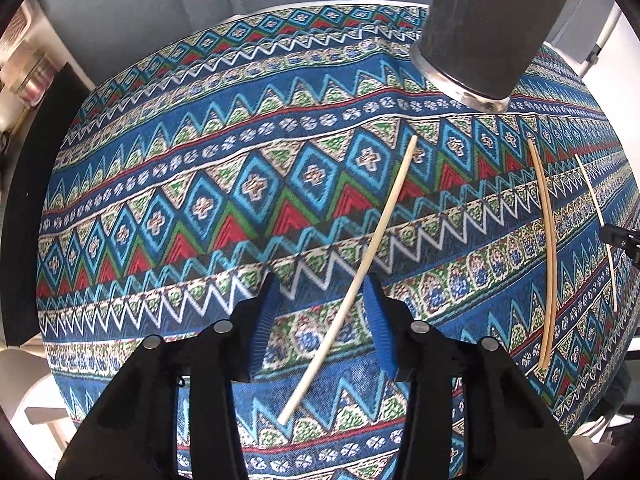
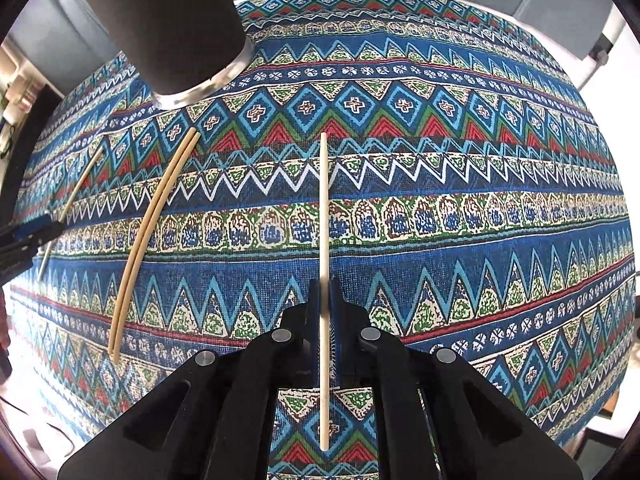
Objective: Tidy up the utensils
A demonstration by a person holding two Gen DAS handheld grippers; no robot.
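Several pale wooden chopsticks lie on a patterned blue cloth (image 1: 168, 184). My left gripper (image 1: 318, 300) is open, its blue pads straddling one chopstick (image 1: 372, 240) that lies diagonally on the cloth. My right gripper (image 2: 325, 292) is shut on another chopstick (image 2: 324, 208), which points straight ahead. A pair of chopsticks (image 2: 150, 224) lies to its left, also in the left wrist view (image 1: 550, 248). A dark cup (image 2: 172, 28) stands at the back; it shows in the left wrist view (image 1: 488, 28) too.
The cloth (image 2: 460, 184) covers a round table. The left gripper's tip (image 2: 36, 232) shows at the left edge of the right wrist view. The right gripper's tip (image 1: 620, 236) and its chopstick (image 1: 596, 216) show in the left wrist view.
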